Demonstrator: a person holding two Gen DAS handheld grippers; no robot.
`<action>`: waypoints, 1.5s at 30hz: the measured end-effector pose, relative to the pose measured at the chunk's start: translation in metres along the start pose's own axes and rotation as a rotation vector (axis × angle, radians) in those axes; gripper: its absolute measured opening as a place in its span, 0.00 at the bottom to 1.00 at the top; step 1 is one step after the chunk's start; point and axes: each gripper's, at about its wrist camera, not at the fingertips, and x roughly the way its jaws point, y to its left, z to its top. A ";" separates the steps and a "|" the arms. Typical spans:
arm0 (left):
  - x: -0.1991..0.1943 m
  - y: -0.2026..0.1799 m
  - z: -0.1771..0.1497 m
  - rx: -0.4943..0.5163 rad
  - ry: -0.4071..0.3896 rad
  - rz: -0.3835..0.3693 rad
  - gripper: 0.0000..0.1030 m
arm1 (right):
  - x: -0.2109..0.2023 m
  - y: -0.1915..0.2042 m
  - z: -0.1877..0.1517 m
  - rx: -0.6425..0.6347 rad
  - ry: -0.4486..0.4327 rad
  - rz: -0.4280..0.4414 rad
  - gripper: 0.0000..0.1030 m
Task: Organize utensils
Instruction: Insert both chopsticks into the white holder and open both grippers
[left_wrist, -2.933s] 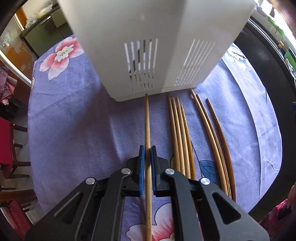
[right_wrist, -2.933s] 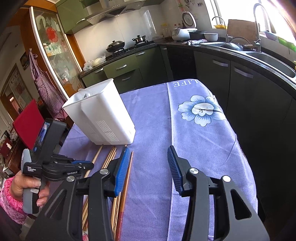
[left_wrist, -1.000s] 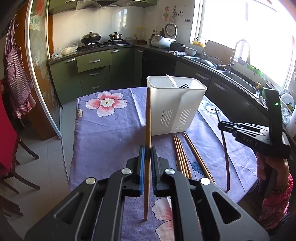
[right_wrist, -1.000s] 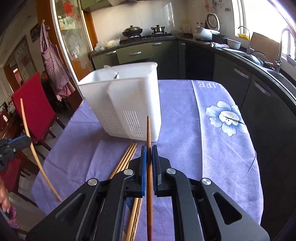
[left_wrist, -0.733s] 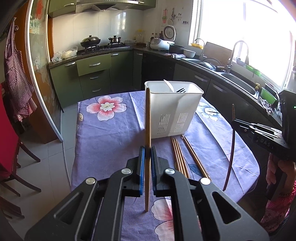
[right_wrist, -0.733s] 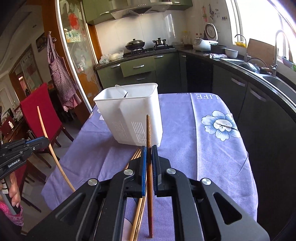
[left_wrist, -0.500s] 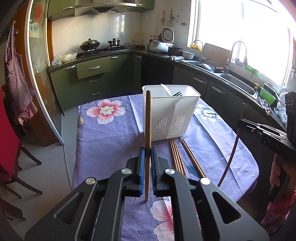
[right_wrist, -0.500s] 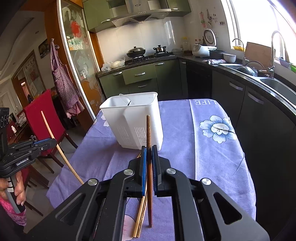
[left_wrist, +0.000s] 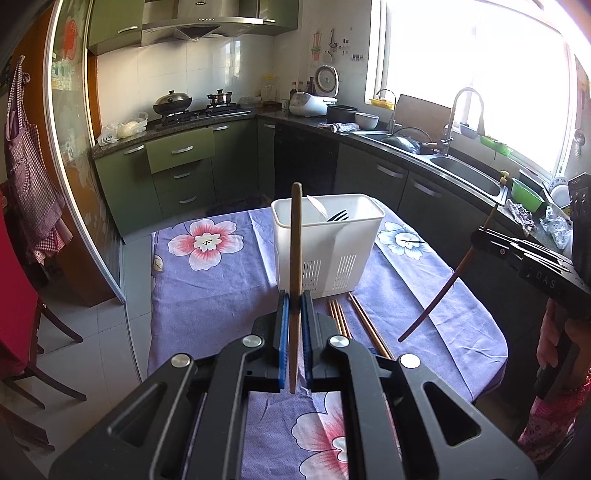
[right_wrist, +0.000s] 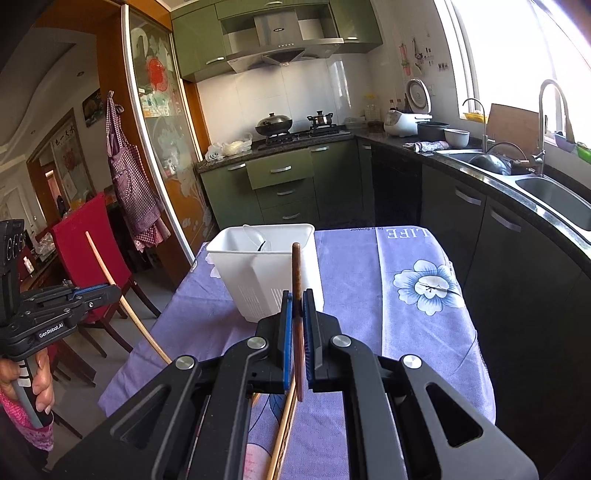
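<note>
Left tool clamps a light chopstick upright. Right tool clamps a dark chopstick upright. White holder stands ahead of both, mid-surface, opening up.

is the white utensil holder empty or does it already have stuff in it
Not empty: the white utensil holder already holds a dark fork and a white utensil.

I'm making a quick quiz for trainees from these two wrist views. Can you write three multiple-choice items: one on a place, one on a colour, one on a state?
1. Where do the spare chopsticks lie?
A. on the cloth before the holder
B. in the sink
C. on the chair

2. What colour is the holder?
A. green
B. white
C. red

3. How is the left gripper?
A. open, empty
B. shut on a chopstick
C. shut on a fork

Key: 1 A, they lie on the purple tablecloth. 2 B, its walls are white. 3 B, the pads clamp the pale chopstick.
</note>
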 end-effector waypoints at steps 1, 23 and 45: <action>-0.001 0.000 0.004 0.000 -0.003 -0.007 0.06 | -0.001 0.001 0.004 -0.004 -0.002 0.002 0.06; -0.014 -0.014 0.144 0.039 -0.162 -0.032 0.06 | -0.014 0.041 0.172 -0.088 -0.175 0.060 0.06; 0.115 0.002 0.121 -0.008 0.041 0.011 0.07 | 0.144 0.008 0.132 -0.024 0.066 0.032 0.06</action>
